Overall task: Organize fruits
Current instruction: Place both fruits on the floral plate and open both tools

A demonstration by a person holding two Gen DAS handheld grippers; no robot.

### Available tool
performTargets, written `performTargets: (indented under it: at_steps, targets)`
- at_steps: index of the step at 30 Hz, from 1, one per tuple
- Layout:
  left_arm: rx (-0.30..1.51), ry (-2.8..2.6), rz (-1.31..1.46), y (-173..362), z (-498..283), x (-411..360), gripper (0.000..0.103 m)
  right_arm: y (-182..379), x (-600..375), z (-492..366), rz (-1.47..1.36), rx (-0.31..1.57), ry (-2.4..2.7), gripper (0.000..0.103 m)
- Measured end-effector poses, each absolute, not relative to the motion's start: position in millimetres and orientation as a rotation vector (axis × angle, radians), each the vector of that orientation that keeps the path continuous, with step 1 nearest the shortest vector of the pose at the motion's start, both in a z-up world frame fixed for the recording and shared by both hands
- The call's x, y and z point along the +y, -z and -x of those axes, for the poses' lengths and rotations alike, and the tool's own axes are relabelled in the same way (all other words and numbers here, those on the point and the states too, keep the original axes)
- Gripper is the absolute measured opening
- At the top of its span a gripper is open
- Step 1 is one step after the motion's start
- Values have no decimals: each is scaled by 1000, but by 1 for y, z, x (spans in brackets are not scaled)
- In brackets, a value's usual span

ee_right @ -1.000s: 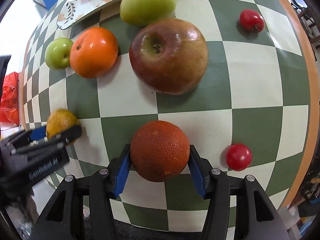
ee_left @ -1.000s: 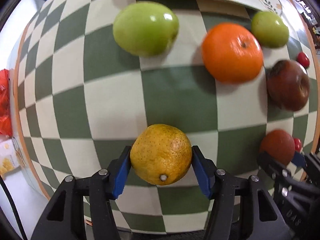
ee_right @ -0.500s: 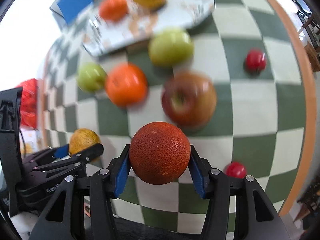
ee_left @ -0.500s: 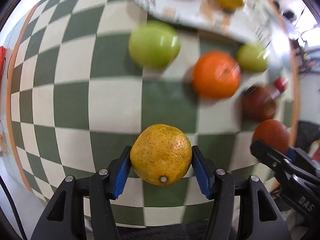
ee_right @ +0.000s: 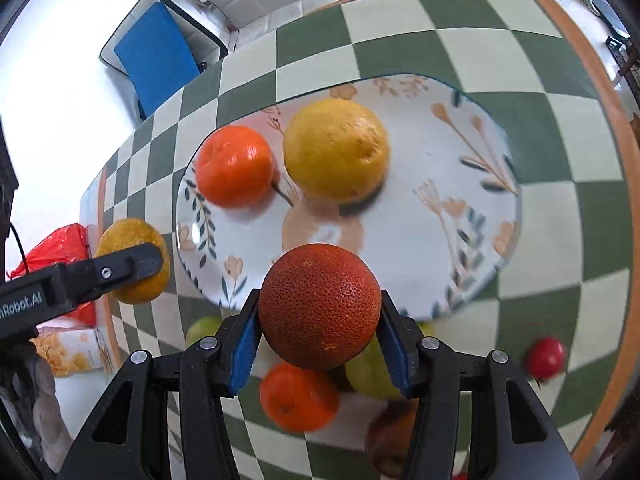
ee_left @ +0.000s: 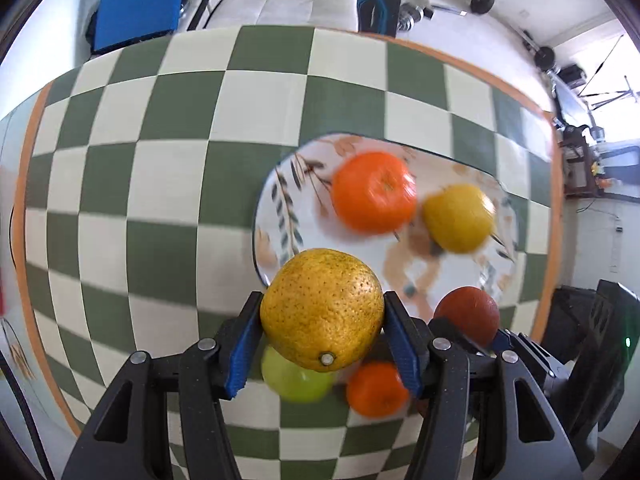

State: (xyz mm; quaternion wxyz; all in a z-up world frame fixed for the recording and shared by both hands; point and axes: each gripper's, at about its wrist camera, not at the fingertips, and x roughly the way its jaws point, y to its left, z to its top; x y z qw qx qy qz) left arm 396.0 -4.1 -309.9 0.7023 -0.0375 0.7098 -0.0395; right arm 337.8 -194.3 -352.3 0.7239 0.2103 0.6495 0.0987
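Observation:
My left gripper (ee_left: 322,334) is shut on a speckled yellow orange (ee_left: 322,308), held in the air at the near left rim of the floral plate (ee_left: 288,184). My right gripper (ee_right: 318,332) is shut on a dark red-orange orange (ee_right: 319,306), raised over the near rim of the same plate (ee_right: 452,184). On the plate lie a bright orange tangerine (ee_right: 234,166) and a yellow citrus (ee_right: 336,150). The right gripper's orange (ee_left: 468,314) shows at the right of the left wrist view. In the right wrist view, the left gripper's orange (ee_right: 128,240) shows at the left.
Below the grippers on the checked tablecloth (ee_left: 140,184) lie a green apple (ee_left: 294,380), an orange tangerine (ee_right: 298,398), another green apple (ee_right: 370,376), a reddish apple (ee_right: 390,436) and a cherry tomato (ee_right: 546,358). A blue-seated chair (ee_right: 156,62) stands beyond the table.
Both grippers have lifted their oranges off the table and carried them forward to the plate. The loose fruits now lie below and behind the fingers.

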Motion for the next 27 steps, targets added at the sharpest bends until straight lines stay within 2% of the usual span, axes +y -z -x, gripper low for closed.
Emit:
performTargets:
  at_steps: [7,14,15,16,19,23,25,27]
  targets:
    - [1687,69,60,350,-423,0,56,373,-167,-367,-393,1469,-238,57]
    - [1681,38,-13,363,-426,-6,57,378,-157,-370,-333,1492,-257,58]
    - [1676,33,-21,362,-423,-7,60,378,-157,-369,-321,1493,-260,61]
    - [1670,36,-12,361,-422,-7,70,376,-157,-369,-319,1491,-269,65]
    - [1659,48,15,356,-422,-7,84,372,-159,-362,-328,1495,-275,71]
    - [1642,40,-12,349,-420,-7,88,366,-168,-354,-329,1493,-256,79]
    - [1621,32,-34,343,-413,-8,88,357,-170,-347,-262,1468,-215,90]
    - [1589,11,-59,334,-406,-8,88,346,-174,-339,-223,1441,-180,95]
